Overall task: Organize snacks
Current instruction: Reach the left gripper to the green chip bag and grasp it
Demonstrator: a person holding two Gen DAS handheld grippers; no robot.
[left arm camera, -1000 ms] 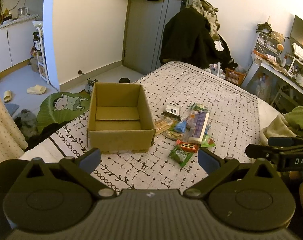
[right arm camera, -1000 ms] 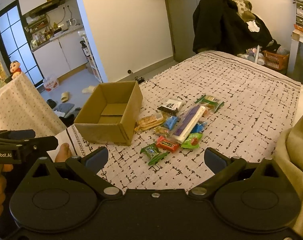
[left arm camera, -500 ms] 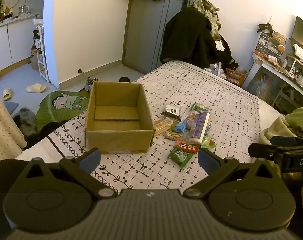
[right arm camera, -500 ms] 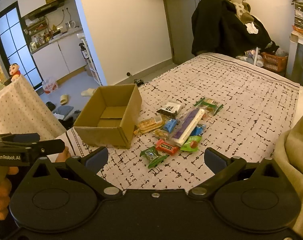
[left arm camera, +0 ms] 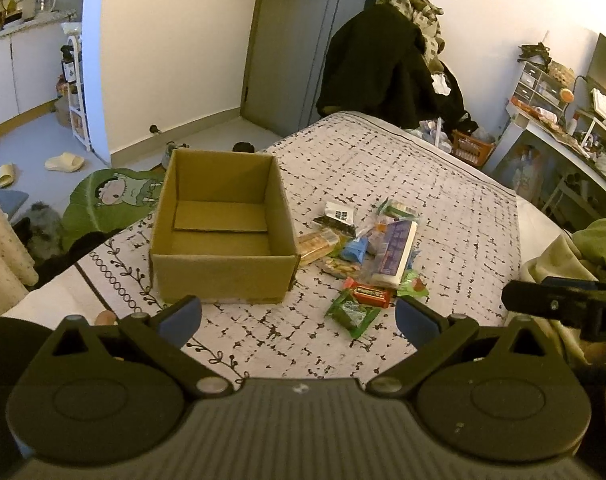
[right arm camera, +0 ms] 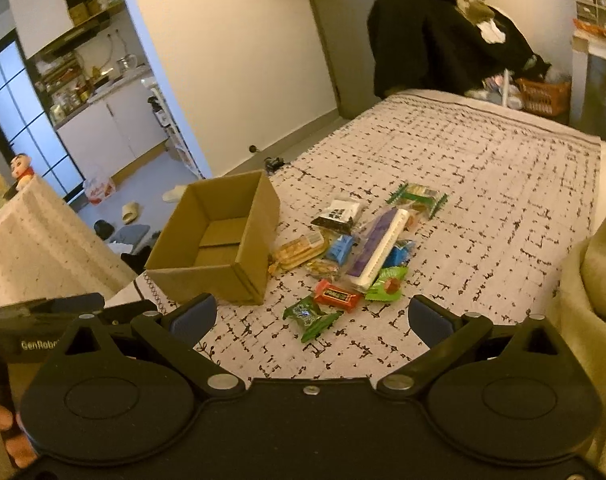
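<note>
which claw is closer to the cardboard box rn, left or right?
Left, by a judgement. The left claw hangs just short of the cardboard box, about level with its near right corner. The right claw faces the green snack packet, box off to its left.

The right gripper is cut off by the left wrist view's right edge, its fingers out of sight. Print on the red snack bar is too small to read. The purple-and-white pack hides parts of the wrappers beneath it.
</note>
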